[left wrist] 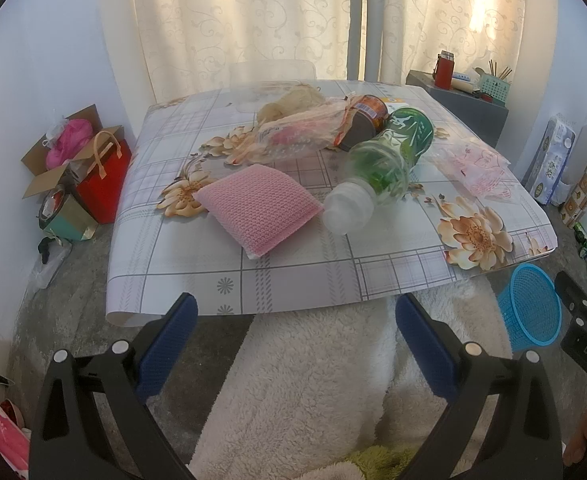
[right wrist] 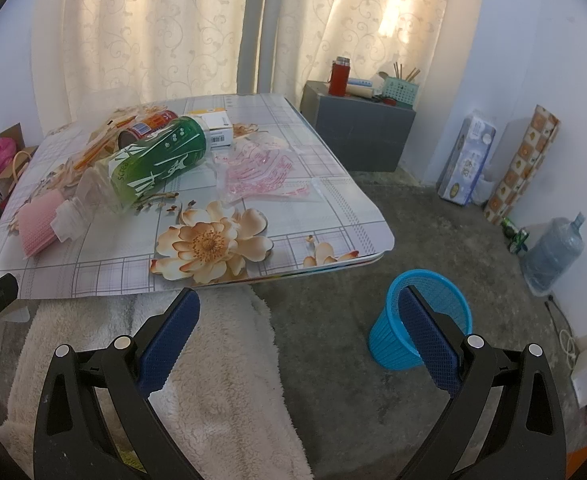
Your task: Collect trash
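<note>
A low table (left wrist: 293, 280) with a flowered cloth holds trash: a green plastic bottle (left wrist: 389, 156) on its side, a can (left wrist: 363, 120) behind it, a crumpled snack wrapper (left wrist: 293, 132), a clear pink-printed bag (left wrist: 477, 164) and a pink sponge pad (left wrist: 257, 208). The bottle (right wrist: 153, 164), the bag (right wrist: 261, 176) and the pad (right wrist: 39, 220) also show in the right wrist view. A blue mesh bin (right wrist: 421, 324) stands on the floor right of the table; it also shows in the left wrist view (left wrist: 531, 304). My left gripper (left wrist: 295, 314) is open and empty before the table's near edge. My right gripper (right wrist: 299, 306) is open and empty, its right finger in front of the bin.
A white fleece blanket (left wrist: 313, 380) lies under the grippers. Boxes and a red bag (left wrist: 105, 180) sit left of the table. A grey cabinet (right wrist: 357, 132), tissue pack (right wrist: 467, 156), patterned roll (right wrist: 525, 160) and water jug (right wrist: 553, 256) line the right wall.
</note>
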### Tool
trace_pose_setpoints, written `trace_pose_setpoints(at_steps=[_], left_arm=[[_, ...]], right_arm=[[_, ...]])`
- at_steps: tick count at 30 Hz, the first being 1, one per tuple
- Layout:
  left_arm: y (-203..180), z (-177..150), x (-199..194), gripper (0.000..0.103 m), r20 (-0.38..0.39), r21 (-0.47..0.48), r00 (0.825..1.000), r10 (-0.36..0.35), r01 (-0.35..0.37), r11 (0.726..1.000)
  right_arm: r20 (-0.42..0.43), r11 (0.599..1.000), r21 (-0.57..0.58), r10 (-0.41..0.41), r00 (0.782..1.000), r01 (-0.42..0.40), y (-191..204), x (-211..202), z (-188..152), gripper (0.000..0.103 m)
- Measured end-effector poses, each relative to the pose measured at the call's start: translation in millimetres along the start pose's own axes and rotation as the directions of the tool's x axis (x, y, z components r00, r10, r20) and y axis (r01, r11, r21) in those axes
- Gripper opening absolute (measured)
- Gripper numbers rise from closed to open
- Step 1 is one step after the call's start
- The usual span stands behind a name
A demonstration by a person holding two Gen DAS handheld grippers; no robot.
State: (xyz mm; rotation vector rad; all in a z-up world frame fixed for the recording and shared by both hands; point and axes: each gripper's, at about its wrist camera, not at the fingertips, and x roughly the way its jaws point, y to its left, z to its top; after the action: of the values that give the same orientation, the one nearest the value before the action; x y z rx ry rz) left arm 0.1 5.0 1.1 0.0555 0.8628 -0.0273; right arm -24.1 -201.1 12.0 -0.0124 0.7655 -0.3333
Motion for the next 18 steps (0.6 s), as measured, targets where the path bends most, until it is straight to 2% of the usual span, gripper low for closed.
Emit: trace_pose_setpoints(at_steps=[18], left_arm=[[6.5, -0.5, 0.6, 0.097, -0.001, -0.003, 1.0, 0.005, -0.005, 1.0]], right_arm=[[-0.001, 1.0, 0.005, 0.005, 1.0, -0.005, 2.3, 1.6, -0.2, 0.095]])
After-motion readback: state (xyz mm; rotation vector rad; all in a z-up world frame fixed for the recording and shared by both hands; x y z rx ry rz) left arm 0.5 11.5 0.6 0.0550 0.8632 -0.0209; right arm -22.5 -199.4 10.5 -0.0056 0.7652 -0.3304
